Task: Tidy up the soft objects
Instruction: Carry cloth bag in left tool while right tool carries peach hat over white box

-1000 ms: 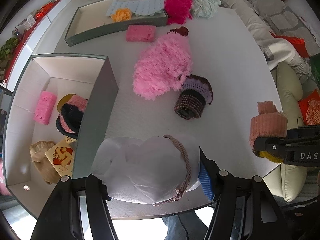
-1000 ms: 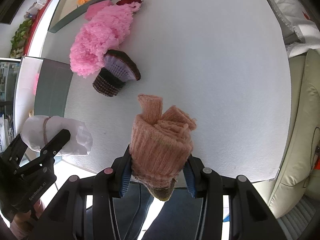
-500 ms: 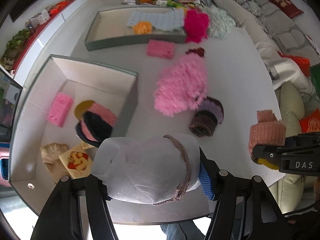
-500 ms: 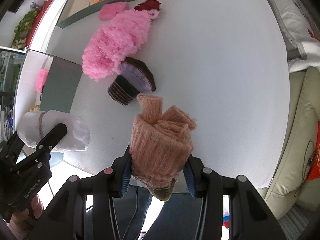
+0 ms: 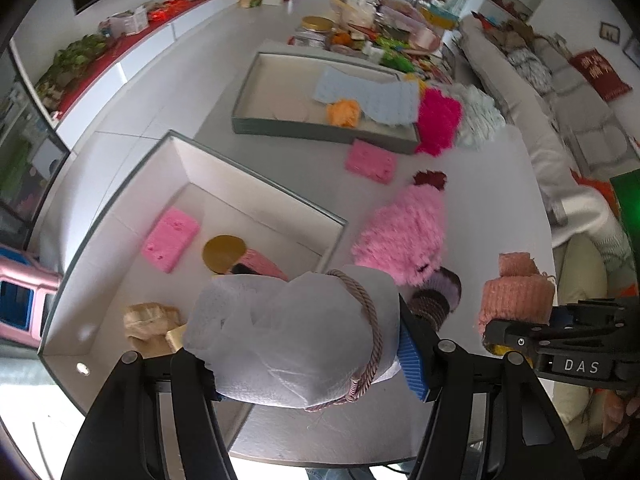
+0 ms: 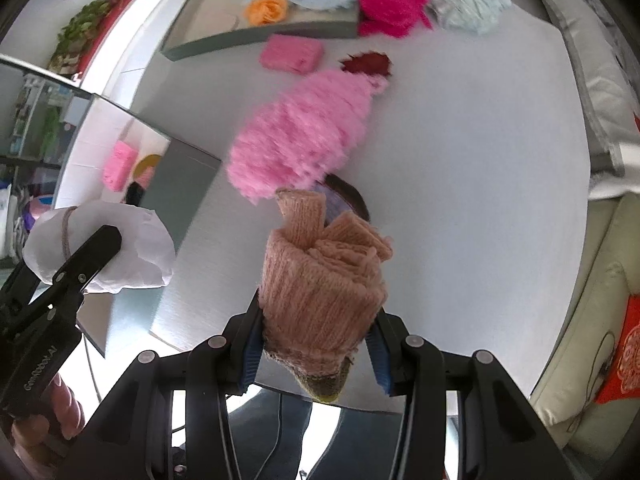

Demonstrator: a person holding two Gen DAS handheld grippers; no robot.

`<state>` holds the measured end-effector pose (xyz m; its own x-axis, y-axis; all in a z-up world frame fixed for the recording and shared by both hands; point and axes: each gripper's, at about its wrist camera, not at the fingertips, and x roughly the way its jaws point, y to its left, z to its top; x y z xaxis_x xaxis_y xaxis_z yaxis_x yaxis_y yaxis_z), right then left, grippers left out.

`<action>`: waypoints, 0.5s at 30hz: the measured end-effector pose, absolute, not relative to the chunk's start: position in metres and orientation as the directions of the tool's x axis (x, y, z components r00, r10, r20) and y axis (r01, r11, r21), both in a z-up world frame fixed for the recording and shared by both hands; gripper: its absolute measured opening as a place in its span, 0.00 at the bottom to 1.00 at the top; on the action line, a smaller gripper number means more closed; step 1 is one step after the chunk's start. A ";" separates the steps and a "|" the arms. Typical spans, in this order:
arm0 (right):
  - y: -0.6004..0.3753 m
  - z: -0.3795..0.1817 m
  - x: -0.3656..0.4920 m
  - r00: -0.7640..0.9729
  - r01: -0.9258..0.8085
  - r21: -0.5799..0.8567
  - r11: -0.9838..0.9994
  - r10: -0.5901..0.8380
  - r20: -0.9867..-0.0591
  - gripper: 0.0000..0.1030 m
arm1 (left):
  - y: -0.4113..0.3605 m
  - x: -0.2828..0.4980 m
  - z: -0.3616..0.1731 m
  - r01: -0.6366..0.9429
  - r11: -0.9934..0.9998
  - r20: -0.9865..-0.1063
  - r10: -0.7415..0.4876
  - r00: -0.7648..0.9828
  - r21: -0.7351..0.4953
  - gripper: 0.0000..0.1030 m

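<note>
Above the white counter [image 5: 492,216], left fingers [image 5: 412,354] clench a cord-tied white bundle [image 5: 292,340], right fingers [image 6: 378,354] a ribbed peach knit roll [image 6: 320,292].

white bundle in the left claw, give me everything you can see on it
The white bundle looks like soft, crinkled tissue or thin nonwoven sheet, bunched into a rounded lump. A twisted dusty-pink cord loops around it near one end. It is clamped between the fingers of the left claw, a blue ribbed pad pressing its side. It hangs in the air over the near corner of the big open box; nothing else visibly touches it. Its underside is hidden.
</note>
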<state>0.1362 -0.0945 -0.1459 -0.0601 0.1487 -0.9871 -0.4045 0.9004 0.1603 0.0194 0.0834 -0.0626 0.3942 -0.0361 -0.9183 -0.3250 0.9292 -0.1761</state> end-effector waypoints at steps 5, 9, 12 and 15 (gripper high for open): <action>-0.078 -0.140 0.138 -0.053 -0.439 0.164 0.883 0.157 -0.986 0.48 | 0.099 0.013 -0.060 -0.372 0.911 -0.915 -0.014 0.403 -0.178 0.63; -0.064 -0.137 0.139 -0.055 -0.461 0.170 0.871 0.162 -0.985 0.48 | 0.112 0.007 -0.059 -0.403 0.898 -0.914 0.003 0.407 -0.177 0.63; -0.053 -0.134 0.138 -0.054 -0.483 0.171 0.859 0.166 -0.985 0.48 | 0.123 0.002 -0.057 -0.429 0.886 -0.912 0.018 0.410 -0.175 0.63; -0.042 -0.130 0.136 -0.052 -0.504 0.175 0.846 0.172 -0.984 0.48 | 0.133 -0.004 -0.054 -0.458 0.872 -0.909 0.037 0.414 -0.173 0.63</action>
<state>0.1359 -0.0417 -0.1300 -0.0524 0.1720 -0.9837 -0.5045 0.8456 0.1747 -0.0042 0.1334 -0.0542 0.4141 0.0367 -0.9095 -0.4580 0.8719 -0.1734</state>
